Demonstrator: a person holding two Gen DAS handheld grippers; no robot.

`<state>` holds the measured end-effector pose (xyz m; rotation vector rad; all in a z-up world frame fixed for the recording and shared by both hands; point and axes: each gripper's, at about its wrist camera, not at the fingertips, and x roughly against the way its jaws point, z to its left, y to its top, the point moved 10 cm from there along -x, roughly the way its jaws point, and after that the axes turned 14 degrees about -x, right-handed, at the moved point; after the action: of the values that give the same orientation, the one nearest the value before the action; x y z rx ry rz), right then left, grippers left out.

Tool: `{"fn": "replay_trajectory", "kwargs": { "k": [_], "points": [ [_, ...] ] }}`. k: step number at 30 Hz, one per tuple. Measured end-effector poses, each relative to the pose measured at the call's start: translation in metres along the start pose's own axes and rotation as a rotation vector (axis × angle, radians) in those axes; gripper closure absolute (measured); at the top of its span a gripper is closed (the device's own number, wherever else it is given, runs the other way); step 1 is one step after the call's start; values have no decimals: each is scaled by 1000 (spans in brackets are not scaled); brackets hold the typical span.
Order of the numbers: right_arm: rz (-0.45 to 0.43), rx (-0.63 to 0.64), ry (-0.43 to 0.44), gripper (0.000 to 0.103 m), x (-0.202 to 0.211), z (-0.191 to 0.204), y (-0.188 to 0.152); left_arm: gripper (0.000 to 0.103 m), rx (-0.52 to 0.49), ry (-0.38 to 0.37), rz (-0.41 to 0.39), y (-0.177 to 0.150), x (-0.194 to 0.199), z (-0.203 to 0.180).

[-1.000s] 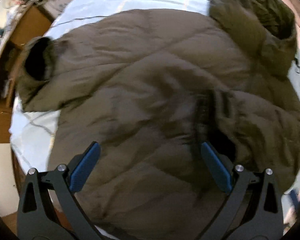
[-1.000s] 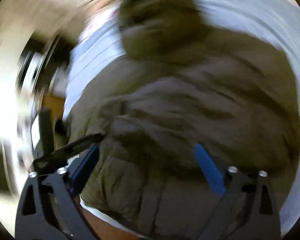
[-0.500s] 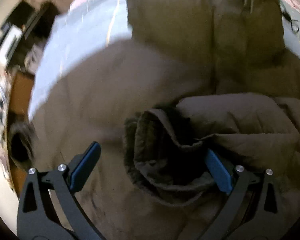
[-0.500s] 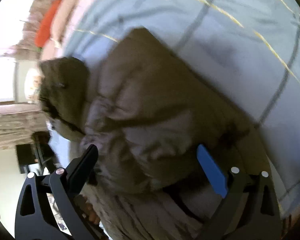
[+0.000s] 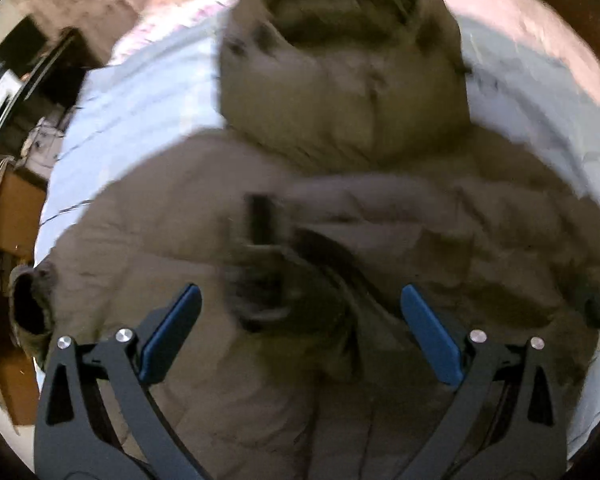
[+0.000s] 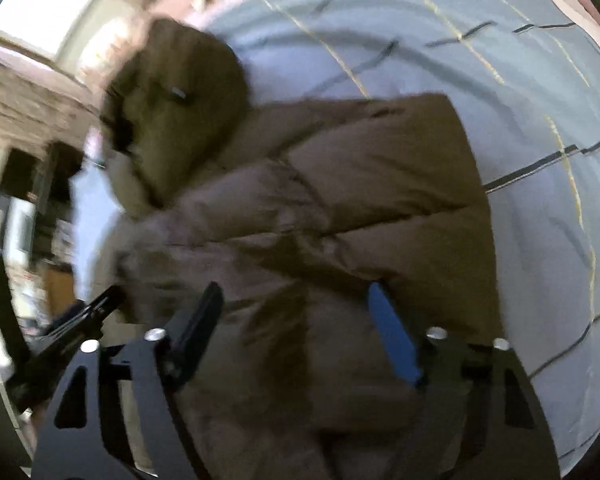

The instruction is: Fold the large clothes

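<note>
A large brown puffer jacket lies spread on a light blue bed sheet, hood at the far end. One sleeve is folded across its body, its dark cuff near the middle. The other sleeve's cuff hangs at the left bed edge. My left gripper is open and empty above the folded cuff. In the right wrist view the jacket fills the centre, hood at upper left. My right gripper is open and empty just over the jacket.
The blue checked sheet stretches to the right of the jacket. A pink blanket lies beyond the hood. Wooden furniture and shelves stand left of the bed. The left gripper shows at the lower left of the right wrist view.
Both cameras have swung. The left gripper has pulled back from the folded sleeve cuff, so the hood now shows. The right gripper has moved over the jacket's body.
</note>
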<state>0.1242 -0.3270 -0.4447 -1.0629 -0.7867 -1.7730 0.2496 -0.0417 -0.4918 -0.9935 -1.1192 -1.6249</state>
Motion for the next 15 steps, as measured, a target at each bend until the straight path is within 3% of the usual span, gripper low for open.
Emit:
{"fn": "replay_trajectory", "kwargs": {
  "k": [3, 8, 12, 15],
  "points": [
    [8, 14, -83, 43, -28, -11, 21, 4, 18, -53, 98, -1, -48, -13],
    [-6, 68, -161, 43, -48, -7, 43, 2, 66, -104, 159, 9, -80, -10],
    [0, 60, -148, 43, -23, -6, 27, 2, 19, -45, 132, 10, -62, 5],
    [-100, 103, -80, 43, 23, 2, 2, 2, 9, -39, 70, 5, -41, 20]
  ]
}}
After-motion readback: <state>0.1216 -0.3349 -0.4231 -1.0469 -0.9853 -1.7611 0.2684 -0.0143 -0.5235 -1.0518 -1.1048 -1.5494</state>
